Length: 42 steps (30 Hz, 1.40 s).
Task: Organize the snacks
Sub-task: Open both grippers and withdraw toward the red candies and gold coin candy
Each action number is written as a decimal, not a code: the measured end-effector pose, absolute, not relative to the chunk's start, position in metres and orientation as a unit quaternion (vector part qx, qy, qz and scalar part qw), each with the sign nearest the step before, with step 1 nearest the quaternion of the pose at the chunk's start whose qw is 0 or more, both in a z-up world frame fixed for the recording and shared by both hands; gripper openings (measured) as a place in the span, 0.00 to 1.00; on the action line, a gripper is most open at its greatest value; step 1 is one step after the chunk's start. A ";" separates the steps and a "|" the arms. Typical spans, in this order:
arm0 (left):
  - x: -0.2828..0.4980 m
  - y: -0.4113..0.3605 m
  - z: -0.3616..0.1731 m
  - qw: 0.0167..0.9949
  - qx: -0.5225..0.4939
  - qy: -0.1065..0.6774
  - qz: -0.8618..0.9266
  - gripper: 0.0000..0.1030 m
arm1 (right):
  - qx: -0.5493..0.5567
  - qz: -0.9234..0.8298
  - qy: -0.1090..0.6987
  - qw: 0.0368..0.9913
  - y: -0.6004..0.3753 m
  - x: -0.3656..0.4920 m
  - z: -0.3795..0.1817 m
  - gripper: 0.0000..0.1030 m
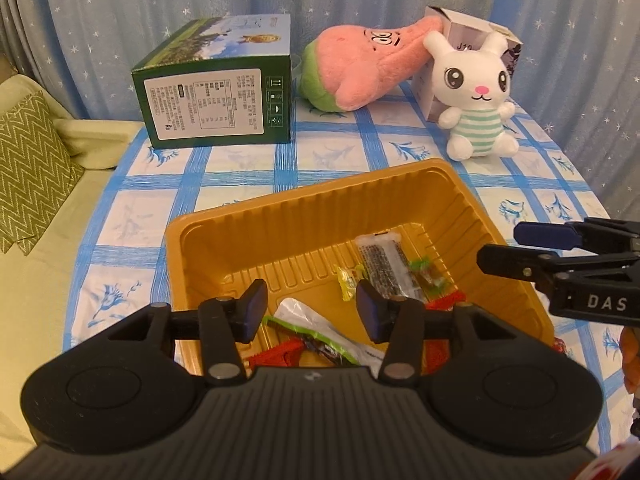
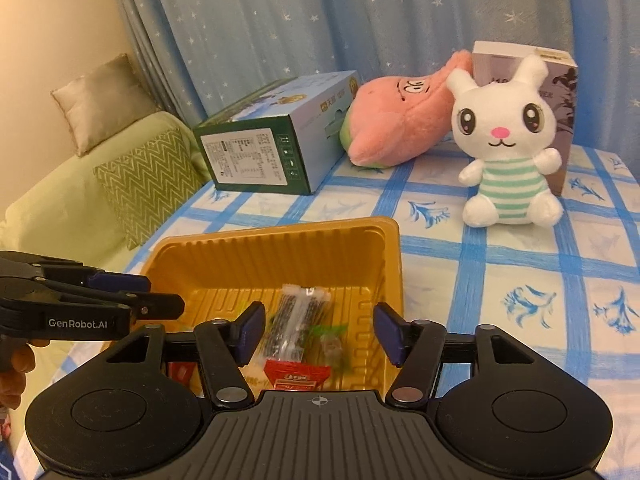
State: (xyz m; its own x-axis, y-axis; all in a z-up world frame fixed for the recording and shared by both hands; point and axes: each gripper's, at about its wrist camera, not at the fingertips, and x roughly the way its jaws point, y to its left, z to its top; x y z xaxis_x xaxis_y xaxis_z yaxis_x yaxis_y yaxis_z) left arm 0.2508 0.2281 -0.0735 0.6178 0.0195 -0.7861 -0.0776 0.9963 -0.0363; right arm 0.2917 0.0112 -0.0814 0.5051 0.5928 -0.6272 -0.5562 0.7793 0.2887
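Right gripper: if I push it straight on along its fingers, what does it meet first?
Probably the clear dark-speckled snack packet lying in the gold tray, seen between the open right gripper fingers; depth is uncertain.

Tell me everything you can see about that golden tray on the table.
The golden tray looks like thin, glossy moulded plastic, rectangular, with ribbed walls and a flat rolled rim. It sits upright and open on the blue-checked tablecloth, near its front edge. Several wrapped snacks lie loose on its floor. Neither tool visibly touches it.
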 end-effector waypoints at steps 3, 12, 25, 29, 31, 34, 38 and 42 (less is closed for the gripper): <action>0.237 0.223 -0.067 0.900 -0.036 0.434 0.028 0.48 | 0.035 0.330 0.371 0.867 0.000 0.280 -0.076 0.62; 0.190 0.203 -0.052 0.903 -0.050 0.425 0.031 0.48 | 0.057 0.323 0.367 0.870 -0.035 0.246 -0.061 0.64; 0.121 0.158 -0.048 0.901 -0.062 0.429 0.024 0.48 | 0.056 0.327 0.376 0.865 -0.085 0.184 -0.055 0.65; 0.103 0.144 -0.049 0.899 -0.068 0.431 0.022 0.48 | 0.050 0.326 0.380 0.864 -0.099 0.166 -0.055 0.65; 0.095 0.138 -0.049 0.898 -0.071 0.433 0.022 0.48 | 0.045 0.327 0.382 0.863 -0.107 0.158 -0.055 0.65; 0.084 0.128 -0.052 0.896 -0.072 0.437 0.022 0.48 | 0.040 0.327 0.386 0.862 -0.117 0.146 -0.056 0.65; 0.070 0.117 -0.056 0.893 -0.075 0.443 0.023 0.48 | 0.032 0.326 0.393 0.859 -0.129 0.132 -0.060 0.65; 0.059 0.107 -0.060 0.890 -0.074 0.449 0.023 0.48 | 0.026 0.326 0.404 0.854 -0.140 0.122 -0.066 0.65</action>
State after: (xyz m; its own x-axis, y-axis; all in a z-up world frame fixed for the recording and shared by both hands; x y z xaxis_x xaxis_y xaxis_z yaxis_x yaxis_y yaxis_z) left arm 0.0585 0.1071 -0.0602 0.5965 -0.0253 -0.8022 -0.1072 0.9880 -0.1109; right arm 0.1216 -0.1403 -0.0657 0.4603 0.5778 -0.6740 -0.5365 0.7860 0.3073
